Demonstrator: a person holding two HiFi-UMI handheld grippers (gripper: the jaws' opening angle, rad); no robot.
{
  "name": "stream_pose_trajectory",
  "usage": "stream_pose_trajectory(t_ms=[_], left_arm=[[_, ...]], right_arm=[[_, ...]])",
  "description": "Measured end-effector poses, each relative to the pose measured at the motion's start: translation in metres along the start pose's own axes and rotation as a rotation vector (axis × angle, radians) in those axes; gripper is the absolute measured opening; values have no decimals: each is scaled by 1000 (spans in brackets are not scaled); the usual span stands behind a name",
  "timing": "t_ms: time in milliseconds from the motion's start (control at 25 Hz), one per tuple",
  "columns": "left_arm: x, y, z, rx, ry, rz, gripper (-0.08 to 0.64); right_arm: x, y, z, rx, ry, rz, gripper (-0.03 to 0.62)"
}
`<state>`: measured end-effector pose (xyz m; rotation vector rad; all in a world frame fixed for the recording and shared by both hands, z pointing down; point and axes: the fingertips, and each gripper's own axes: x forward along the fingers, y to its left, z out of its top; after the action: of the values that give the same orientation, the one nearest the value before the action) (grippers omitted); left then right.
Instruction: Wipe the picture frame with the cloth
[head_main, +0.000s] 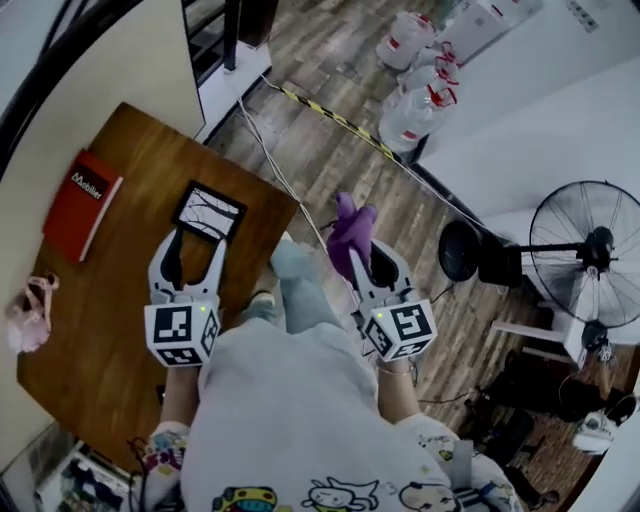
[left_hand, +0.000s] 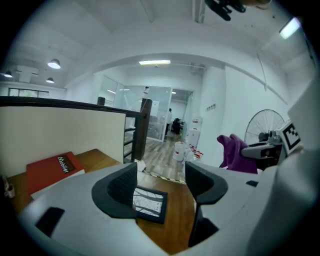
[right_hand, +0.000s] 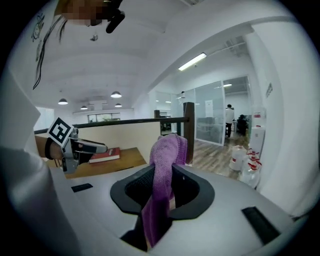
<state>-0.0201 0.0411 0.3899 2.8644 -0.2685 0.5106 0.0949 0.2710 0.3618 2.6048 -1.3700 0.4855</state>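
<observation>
A small black picture frame with a white print lies flat near the right edge of the wooden table. My left gripper hovers open just above and behind the picture frame, which shows between its jaws. My right gripper is off the table's right side, over the floor, shut on a purple cloth. The purple cloth sticks up between the jaws and hangs down behind them.
A red book lies at the table's far left and a pink object by the wall edge. A partition wall borders the table. Water jugs, a floor fan and floor cables stand to the right.
</observation>
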Motion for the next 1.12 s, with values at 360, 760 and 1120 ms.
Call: stream_pose_trajectory(t_ms=[360,760,1120], left_arm=[[-10,68,12,-141,-41,360,281],[-35,80,16,-275,-71,742,285],[-43,72,9,-352,-77,914,285]], right_arm=[[134,22,55,-133,10,368,77],[229,74,88,-239,18,815,77],[258,110,92,-294,40,1041,77]])
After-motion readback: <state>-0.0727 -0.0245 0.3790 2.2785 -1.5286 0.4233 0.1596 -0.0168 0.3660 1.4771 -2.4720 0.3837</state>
